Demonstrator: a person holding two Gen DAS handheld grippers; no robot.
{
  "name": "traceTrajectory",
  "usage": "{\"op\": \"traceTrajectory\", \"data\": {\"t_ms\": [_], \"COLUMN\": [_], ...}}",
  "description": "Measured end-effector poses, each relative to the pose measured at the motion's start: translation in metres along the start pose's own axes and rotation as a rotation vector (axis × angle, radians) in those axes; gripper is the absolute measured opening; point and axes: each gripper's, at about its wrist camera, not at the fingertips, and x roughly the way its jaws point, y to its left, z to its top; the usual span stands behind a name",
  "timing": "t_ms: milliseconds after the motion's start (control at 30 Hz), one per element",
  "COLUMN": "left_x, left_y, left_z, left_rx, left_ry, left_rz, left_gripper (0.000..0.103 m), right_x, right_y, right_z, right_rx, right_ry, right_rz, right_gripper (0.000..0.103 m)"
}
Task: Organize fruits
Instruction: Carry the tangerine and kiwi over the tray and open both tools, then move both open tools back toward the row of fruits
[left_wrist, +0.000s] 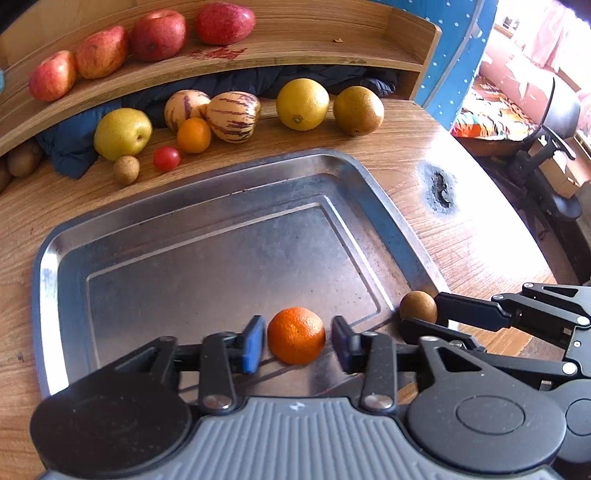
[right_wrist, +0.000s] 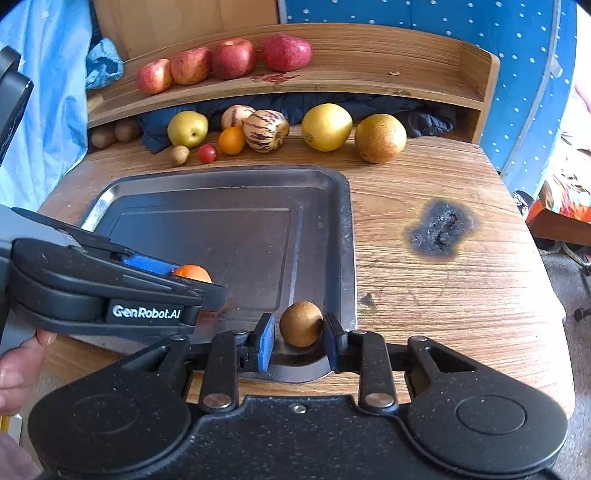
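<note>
Two fruits on tray (left_wrist: 51, 266): orange (left_wrist: 296, 335) between parted fingers of left gripper (left_wrist: 297, 343); brown fruit (right_wrist: 301, 324) between right gripper (right_wrist: 300, 341) fingers, grip uncertain.

Daylight from the right, blown-out glare on the worktop (left_wrist: 491, 206) beside the tray (left_wrist: 373, 184). Tray metal shows dull reflections. Strong fisheye bending at shelf (right_wrist: 369, 55) edges. Both views sharp, slight blur on near pads.

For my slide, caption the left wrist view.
Left gripper open around a mandarin on the steel tray.
</note>
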Motion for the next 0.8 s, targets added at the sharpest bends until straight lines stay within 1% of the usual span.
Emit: {"op": "traceTrajectory", "data": {"t_ms": [33, 67, 100, 133, 167, 200, 233, 267, 300, 367, 500, 667, 800], "left_x": [-0.003, -0.007, -0.012, -0.017, -0.022, -0.027, -0.03, -0.034, -0.037, -0.044, -0.058, -0.067, -0.072], "left_y": [0.002, 0.005, 0.009, 0.012, 0.017, 0.023, 0.027, 0.032, 0.037, 0.046, 0.063, 0.079, 0.09], "left_z": [-0.001, -0.002, -0.003, -0.004, -0.005, -0.007, -0.008, -0.01, -0.013, -0.02, -0.038, -0.054, -0.055], "left_rx": [-0.011, -0.021, -0.029, -0.036, -0.044, -0.051, -0.057, -0.059, -0.059, -0.052, -0.036, -0.053, -0.087], "left_ry": [-0.009, -0.02, -0.027, -0.032, -0.036, -0.035, -0.03, -0.02, -0.007, 0.026, 0.087, 0.155, 0.175], "left_rz": [0.002, 0.003, 0.003, -0.001, -0.007, -0.012, -0.014, -0.016, -0.013, 0.007, 0.045, 0.094, 0.13], "left_gripper": [0.062, 0.068, 0.071, 0.077, 0.084, 0.087, 0.09, 0.092, 0.093, 0.096, 0.1, 0.1, 0.101], "right_x": [-0.002, -0.004, -0.006, -0.009, -0.012, -0.015, -0.017, -0.019, -0.02, -0.022, -0.025, -0.023, -0.019], "right_y": [0.0, 0.001, 0.001, 0.001, 0.002, 0.002, 0.002, 0.002, 0.002, 0.0, -0.001, 0.003, 0.01], "right_z": [0.001, 0.001, 0.002, 0.003, 0.004, 0.005, 0.006, 0.006, 0.007, 0.009, 0.013, 0.02, 0.029], "right_rx": [-0.011, -0.021, -0.037, -0.05, -0.062, -0.073, -0.079, -0.078, -0.071, -0.051, -0.038, -0.062, -0.089], "right_ry": [-0.002, -0.003, -0.004, -0.006, -0.006, 0.001, 0.013, 0.026, 0.048, 0.098, 0.157, 0.21, 0.243], "right_rz": [0.005, 0.006, 0.011, 0.017, 0.024, 0.032, 0.04, 0.047, 0.054, 0.061, 0.094, 0.133, 0.137], "right_gripper": [0.037, 0.046, 0.052, 0.054, 0.06, 0.068, 0.072, 0.078, 0.082, 0.086, 0.096, 0.1, 0.101]}}
